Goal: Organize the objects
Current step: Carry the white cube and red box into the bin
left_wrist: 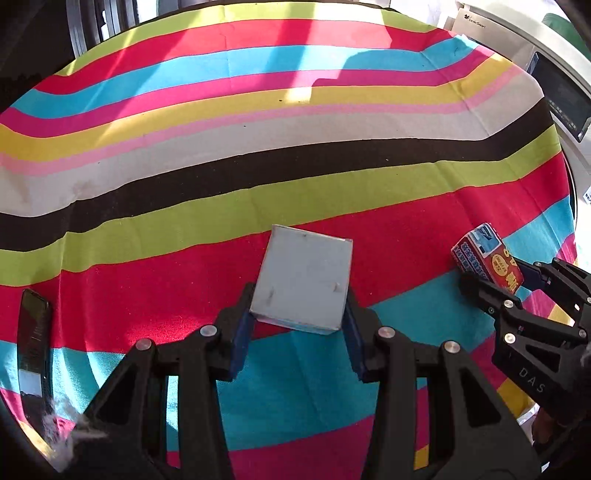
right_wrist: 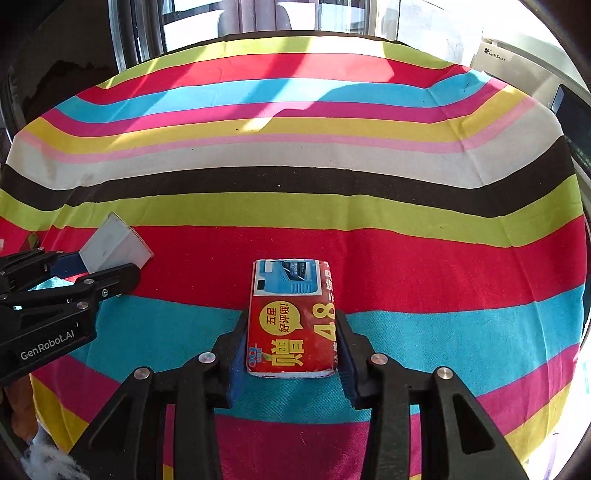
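Note:
My left gripper (left_wrist: 299,306) is shut on a flat grey box (left_wrist: 303,282) and holds it tilted, just above the striped tablecloth (left_wrist: 258,166). The grey box also shows at the left of the right wrist view (right_wrist: 110,247), between the left gripper's fingers (right_wrist: 107,280). My right gripper (right_wrist: 291,332) is shut on a red and blue tissue pack (right_wrist: 291,317) with yellow print, held over the cloth. The pack also shows at the right of the left wrist view (left_wrist: 487,258), in the right gripper (left_wrist: 498,284).
A dark phone (left_wrist: 33,339) lies on the cloth at the left edge. A white washing machine (left_wrist: 517,40) stands beyond the table at the right. A window (right_wrist: 258,18) is behind the table. White fluff (left_wrist: 62,435) shows at the lower left.

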The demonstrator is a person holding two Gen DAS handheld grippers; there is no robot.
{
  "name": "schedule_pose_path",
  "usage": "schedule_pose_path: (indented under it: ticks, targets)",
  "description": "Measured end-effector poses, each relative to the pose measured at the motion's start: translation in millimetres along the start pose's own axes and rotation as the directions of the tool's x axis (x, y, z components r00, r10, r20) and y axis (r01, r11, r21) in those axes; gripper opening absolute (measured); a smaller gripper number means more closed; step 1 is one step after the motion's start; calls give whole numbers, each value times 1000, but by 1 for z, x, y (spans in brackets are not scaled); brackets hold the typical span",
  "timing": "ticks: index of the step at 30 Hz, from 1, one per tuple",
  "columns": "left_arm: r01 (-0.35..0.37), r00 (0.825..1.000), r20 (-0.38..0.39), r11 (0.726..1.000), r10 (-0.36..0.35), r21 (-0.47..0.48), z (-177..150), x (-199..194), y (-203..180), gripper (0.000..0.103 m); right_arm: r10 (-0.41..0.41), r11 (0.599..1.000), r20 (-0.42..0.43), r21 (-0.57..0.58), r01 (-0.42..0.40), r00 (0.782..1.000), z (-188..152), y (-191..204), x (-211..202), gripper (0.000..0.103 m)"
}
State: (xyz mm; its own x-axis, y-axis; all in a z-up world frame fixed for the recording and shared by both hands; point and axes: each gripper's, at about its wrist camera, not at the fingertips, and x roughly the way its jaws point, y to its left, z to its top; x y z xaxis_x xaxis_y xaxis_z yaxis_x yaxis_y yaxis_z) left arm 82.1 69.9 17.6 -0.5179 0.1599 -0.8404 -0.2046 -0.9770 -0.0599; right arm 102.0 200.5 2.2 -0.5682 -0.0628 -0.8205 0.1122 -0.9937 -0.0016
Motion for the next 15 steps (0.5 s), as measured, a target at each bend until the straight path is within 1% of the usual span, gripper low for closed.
schedule_pose_path:
  ticks: [9,15]
  targets:
    - [3,1000,-11,1000,-3,14,-20,-13,-19,48,-16,1000,-17,23,17,1000,-24,-7,-18,42]
    - [10,1000,-17,1000,-10,27,-28,-18,-29,48,-24,999,-21,33,24,999,-34,-12,-24,42]
